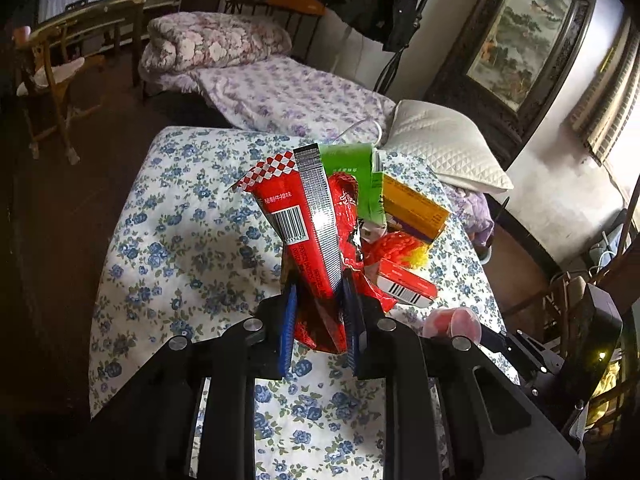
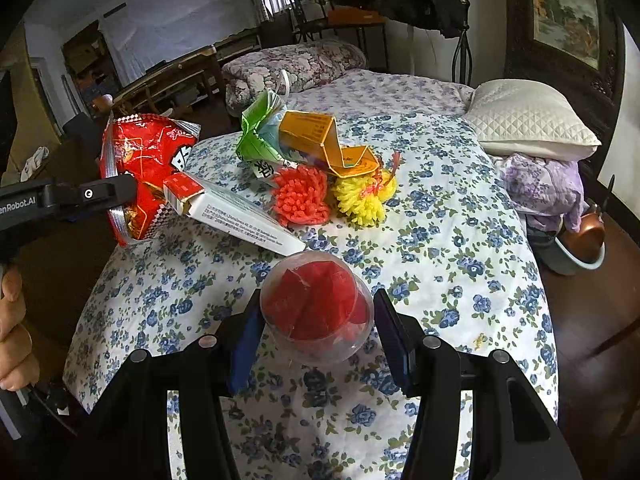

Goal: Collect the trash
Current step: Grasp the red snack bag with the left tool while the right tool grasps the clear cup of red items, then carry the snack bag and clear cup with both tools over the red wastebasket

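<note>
Both grippers work over a bed covered with a blue-flowered quilt (image 2: 460, 240). Clamped between the blue pads of the left gripper (image 1: 320, 320) is a red snack bag (image 1: 316, 248), crumpled at its lower end and held up above the quilt, its checkered top edge and silver seam pointing away from the camera; in the right wrist view the same bag (image 2: 148, 160) hangs at the left edge of the bed, pinched by the left gripper (image 2: 116, 196). The right gripper (image 2: 318, 320) has its fingers spread to either side of a clear plastic cup (image 2: 318, 308) with red material inside; whether the pads touch the cup cannot be told. That cup lies on the quilt near the bed's near end. Beyond it a white carton with a red end (image 2: 232, 212) lies on the quilt, its red end close to the bag. Farther back a green carton (image 2: 256, 136) and an orange box (image 2: 320, 140) lie together, with an orange fuzzy ball (image 2: 300, 196) and a yellow fuzzy ball (image 2: 364, 200) just in front of them, side by side. A white quilted pillow (image 2: 532, 120) rests at the far right of the bed.
</note>
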`<act>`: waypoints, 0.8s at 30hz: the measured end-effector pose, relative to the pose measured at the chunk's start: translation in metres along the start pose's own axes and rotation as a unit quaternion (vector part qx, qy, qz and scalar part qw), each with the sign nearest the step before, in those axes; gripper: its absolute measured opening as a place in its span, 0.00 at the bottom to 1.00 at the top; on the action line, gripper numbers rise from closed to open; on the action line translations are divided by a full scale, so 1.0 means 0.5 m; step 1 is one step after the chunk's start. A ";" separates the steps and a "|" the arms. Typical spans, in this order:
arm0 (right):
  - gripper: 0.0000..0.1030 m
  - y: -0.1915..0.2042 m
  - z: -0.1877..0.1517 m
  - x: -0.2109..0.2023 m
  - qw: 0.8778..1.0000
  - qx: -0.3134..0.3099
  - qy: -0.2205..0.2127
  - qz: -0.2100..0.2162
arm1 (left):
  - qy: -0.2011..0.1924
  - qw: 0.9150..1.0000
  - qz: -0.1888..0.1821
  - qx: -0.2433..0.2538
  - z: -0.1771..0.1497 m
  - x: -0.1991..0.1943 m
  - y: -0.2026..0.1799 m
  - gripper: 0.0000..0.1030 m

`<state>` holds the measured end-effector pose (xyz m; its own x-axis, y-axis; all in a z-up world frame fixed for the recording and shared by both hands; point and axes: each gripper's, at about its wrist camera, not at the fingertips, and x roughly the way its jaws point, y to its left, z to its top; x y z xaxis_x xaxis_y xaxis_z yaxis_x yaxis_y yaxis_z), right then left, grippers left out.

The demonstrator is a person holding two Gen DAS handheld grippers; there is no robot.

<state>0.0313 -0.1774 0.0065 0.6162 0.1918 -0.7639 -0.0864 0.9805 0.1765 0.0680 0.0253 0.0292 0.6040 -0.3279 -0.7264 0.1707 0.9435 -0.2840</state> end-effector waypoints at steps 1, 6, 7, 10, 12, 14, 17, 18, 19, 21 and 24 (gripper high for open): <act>0.52 0.000 0.000 0.000 1.000 -0.001 0.000 0.000 | -0.002 1.000 0.000 0.001 0.000 -0.002 -0.001 0.21; 0.52 0.001 0.002 -0.004 1.000 -0.001 -0.004 0.002 | -0.020 1.000 -0.007 -0.001 0.002 -0.017 -0.006 0.20; 0.52 0.002 0.004 -0.007 1.000 0.000 -0.007 0.003 | -0.026 1.000 -0.007 -0.001 0.004 -0.023 -0.008 0.20; 0.52 0.006 0.002 -0.026 1.000 0.006 -0.015 0.006 | -0.043 0.999 -0.011 -0.008 0.005 -0.045 -0.017 0.19; 0.52 0.011 -0.008 -0.046 1.000 0.004 -0.026 0.010 | -0.049 0.999 -0.012 -0.007 -0.002 -0.058 -0.025 0.19; 0.52 0.008 -0.021 -0.063 0.999 0.005 -0.031 0.013 | -0.055 0.998 -0.009 -0.004 -0.015 -0.072 -0.033 0.19; 0.52 -0.010 -0.041 -0.083 0.999 0.024 -0.033 0.017 | -0.055 0.998 -0.015 -0.014 -0.040 -0.092 -0.034 0.19; 0.52 -0.018 -0.046 -0.093 0.999 0.033 -0.037 0.020 | -0.054 0.998 -0.017 -0.015 -0.046 -0.096 -0.034 0.19; 0.52 -0.023 -0.047 -0.102 0.998 0.037 -0.042 0.021 | -0.051 0.998 -0.019 -0.015 -0.056 -0.099 -0.036 0.19; 0.52 -0.034 -0.049 -0.125 0.997 0.044 -0.061 0.019 | -0.048 0.999 -0.020 -0.008 -0.070 -0.104 -0.046 0.19; 0.52 -0.047 -0.049 -0.151 0.995 0.052 -0.077 0.024 | -0.046 0.999 -0.020 0.001 -0.079 -0.111 -0.062 0.19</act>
<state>-0.0320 -0.2137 0.0448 0.7266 0.2208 -0.6507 -0.0415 0.9593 0.2792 -0.0014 0.0122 0.0538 0.6654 -0.3606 -0.6536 0.1977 0.9295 -0.3115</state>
